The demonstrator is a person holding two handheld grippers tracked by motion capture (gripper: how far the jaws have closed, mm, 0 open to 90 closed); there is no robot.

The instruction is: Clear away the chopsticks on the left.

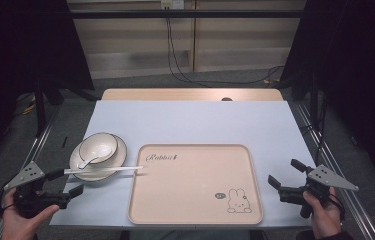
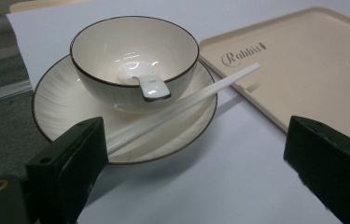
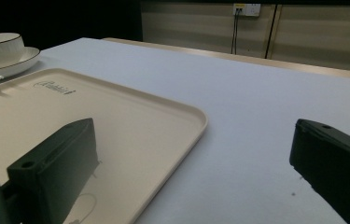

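Note:
A white bowl (image 1: 98,146) (image 2: 133,56) with a dark rim sits on a matching plate (image 1: 120,156) (image 2: 60,107); a white spoon (image 1: 87,162) (image 2: 145,84) rests inside the bowl. White chopsticks (image 1: 106,170) (image 2: 186,100) lie across the plate, their tips over the edge of a beige rabbit tray (image 1: 195,185) (image 2: 312,60) (image 3: 130,121). My left gripper (image 1: 61,182) (image 2: 196,168) is open just in front of the plate, holding nothing. At the tray's right edge my right gripper (image 1: 285,172) (image 3: 196,163) also stands open and holds nothing.
A pale blue mat (image 1: 195,117) covers the wooden table (image 1: 190,94). Cables (image 1: 185,75) run over the floor behind it. Metal rails (image 1: 30,150) flank both sides of the table.

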